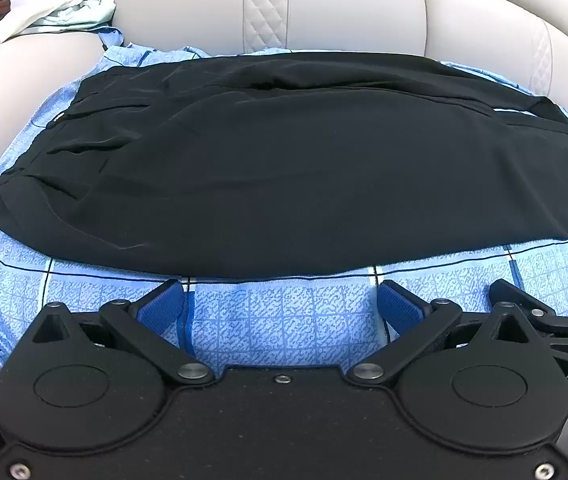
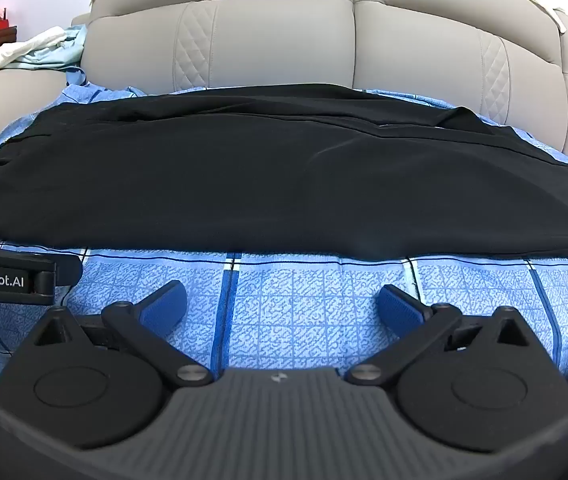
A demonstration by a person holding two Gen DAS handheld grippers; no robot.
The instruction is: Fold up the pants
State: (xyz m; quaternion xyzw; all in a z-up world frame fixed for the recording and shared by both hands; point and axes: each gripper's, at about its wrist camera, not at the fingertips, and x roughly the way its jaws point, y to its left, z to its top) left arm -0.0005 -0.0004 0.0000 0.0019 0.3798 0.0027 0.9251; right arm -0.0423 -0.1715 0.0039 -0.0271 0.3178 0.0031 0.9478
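Beige sofa bears blue checked sheet under flat black pants.

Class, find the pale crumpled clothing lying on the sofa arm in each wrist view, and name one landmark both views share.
Left wrist view: the pale clothing lies at the upper left, on the sofa arm beyond the black pants.
Right wrist view: the pale clothing is again at the upper left, smaller.
Shared landmark: the quilted diamond strip on the sofa back.
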